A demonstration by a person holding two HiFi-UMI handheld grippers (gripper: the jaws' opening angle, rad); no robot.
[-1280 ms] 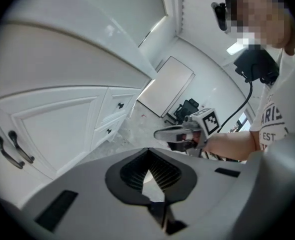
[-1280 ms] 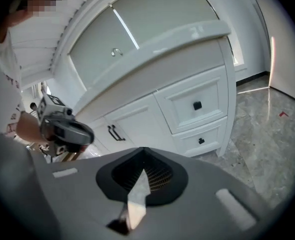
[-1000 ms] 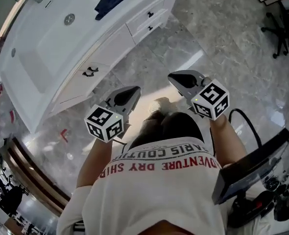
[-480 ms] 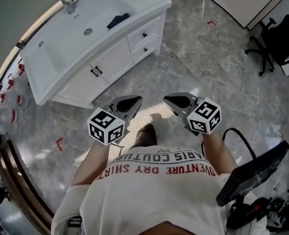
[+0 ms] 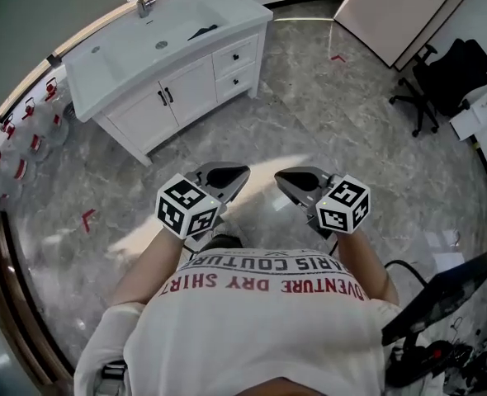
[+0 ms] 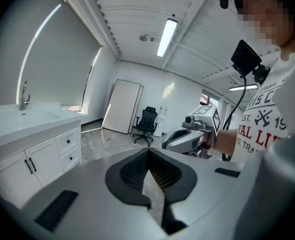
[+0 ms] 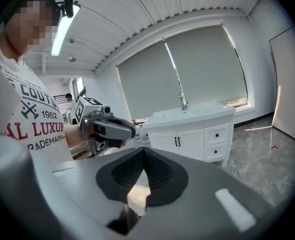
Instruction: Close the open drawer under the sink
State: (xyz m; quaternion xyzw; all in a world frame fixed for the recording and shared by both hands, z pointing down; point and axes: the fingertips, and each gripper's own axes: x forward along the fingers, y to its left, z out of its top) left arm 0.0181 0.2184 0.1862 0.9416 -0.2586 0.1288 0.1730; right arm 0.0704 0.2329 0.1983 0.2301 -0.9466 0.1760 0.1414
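Sink vanity [image 5: 144,110]: the two drawers [image 5: 236,58] at its right end both sit flush with the front, so the closing looks done, with nothing left that I can see. Well clear of the vanity, left gripper [image 5: 227,174] and right gripper [image 5: 295,178] hang over the floor [image 5: 326,122], each with jaws pinched together on nothing.

Office-like mock-up room: sink vanity [image 5: 182,97], marble floor [image 5: 326,122], office chair [image 5: 442,77].

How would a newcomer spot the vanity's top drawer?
The white sink vanity stands top left in the head view. Its top drawer is at the right end, under the countertop. A single dark knob separates it from the bar-handled doors alongside; it sits above the other drawer.
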